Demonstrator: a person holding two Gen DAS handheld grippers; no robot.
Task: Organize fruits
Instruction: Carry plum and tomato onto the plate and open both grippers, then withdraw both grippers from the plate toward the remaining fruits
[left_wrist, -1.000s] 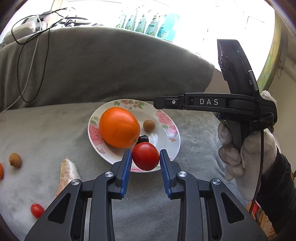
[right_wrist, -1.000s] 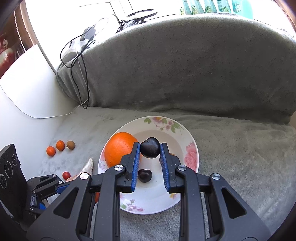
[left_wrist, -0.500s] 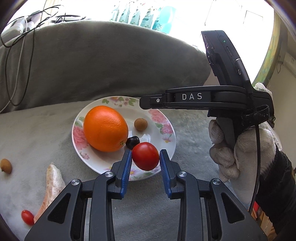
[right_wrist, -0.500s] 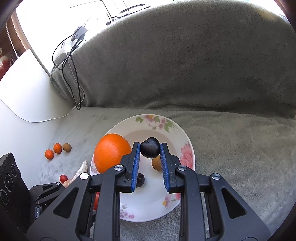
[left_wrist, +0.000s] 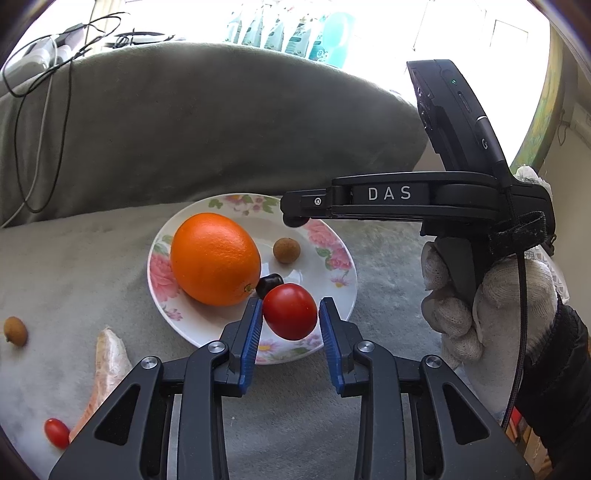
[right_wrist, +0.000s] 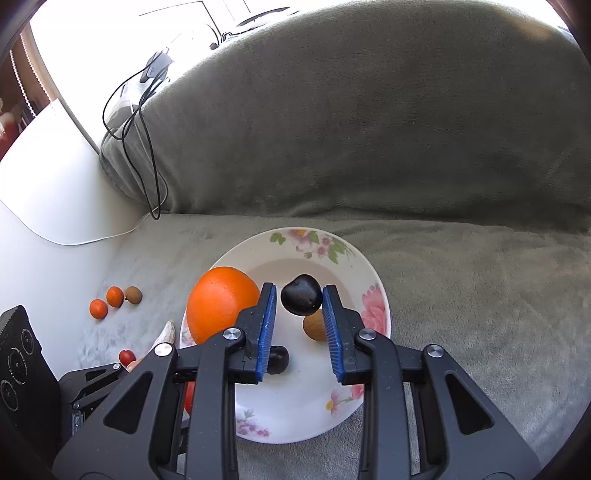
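My left gripper (left_wrist: 290, 323) hovers over the near rim of the flowered plate (left_wrist: 332, 266). Its jaws are just starting to open, and the pads still press on a red tomato (left_wrist: 290, 312). Over the plate's middle (right_wrist: 369, 280), my right gripper (right_wrist: 300, 306) has its jaws opening. A dark plum-like fruit (right_wrist: 301, 301) sits between them, with a gap showing at the left pad. On the plate lie a large orange (left_wrist: 216, 258), a brown longan (left_wrist: 286, 250) and a dark cherry (left_wrist: 269, 284). The right gripper also shows side-on in the left wrist view, held by a gloved hand (left_wrist: 480, 295).
Off the plate to the left, on the grey blanket, lie a longan (left_wrist: 15, 331), a cherry tomato (left_wrist: 56, 432), a pale peel-like piece (left_wrist: 109, 354) and two small oranges (right_wrist: 107, 302). The grey sofa back (right_wrist: 369, 129) rises behind, with black cables (right_wrist: 147, 129) hanging at its left end.
The right jaws have spread apart, so the dark fruit is no longer pinched between them. The left jaws have widened a touch around the tomato. Both hands have stayed over the plate.
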